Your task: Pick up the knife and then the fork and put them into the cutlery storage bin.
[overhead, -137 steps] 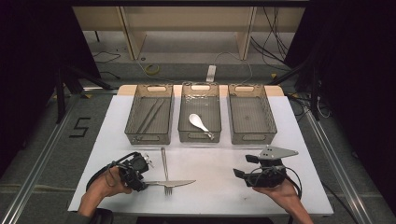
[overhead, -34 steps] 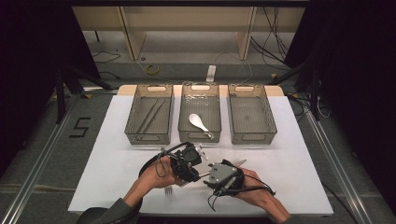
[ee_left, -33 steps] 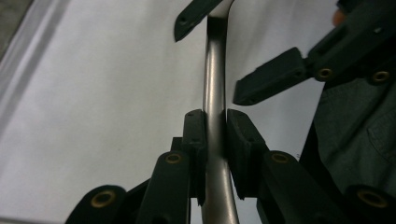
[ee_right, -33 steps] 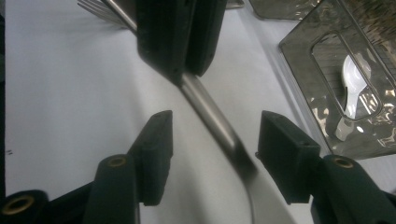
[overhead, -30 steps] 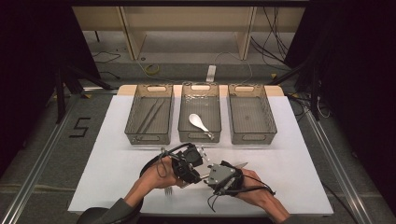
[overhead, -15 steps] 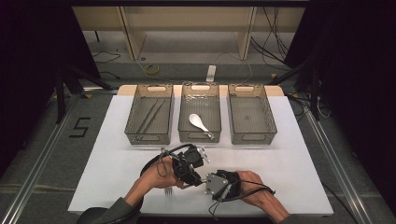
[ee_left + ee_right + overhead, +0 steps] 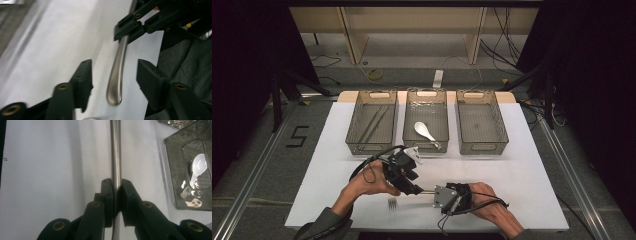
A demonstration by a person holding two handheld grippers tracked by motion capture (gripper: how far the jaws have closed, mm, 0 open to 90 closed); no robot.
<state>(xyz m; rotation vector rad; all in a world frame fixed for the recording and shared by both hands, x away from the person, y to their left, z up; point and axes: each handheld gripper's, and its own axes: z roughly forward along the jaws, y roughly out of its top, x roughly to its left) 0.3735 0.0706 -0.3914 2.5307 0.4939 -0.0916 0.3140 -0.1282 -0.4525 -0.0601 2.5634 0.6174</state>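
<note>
Right gripper [image 7: 115, 188]: 2 black jaws clamped on a slim metal handle [image 7: 115, 150] running to 12 o'clock over the white table [image 7: 50, 165]. At 3 o'clock, mesh basket [image 7: 172, 162] with white spoon [image 7: 198, 167]; shiny bits below it, possibly foil.

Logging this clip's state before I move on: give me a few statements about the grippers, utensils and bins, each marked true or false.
1. The right gripper is shut on a metal handle. True.
2. The left gripper is clamped on that handle. False: its jaws stand open on either side of the handle's end.
3. A white spoon lies in the middle bin. True.
4. The fork is in the right bin. False: it lies on the table.
</note>
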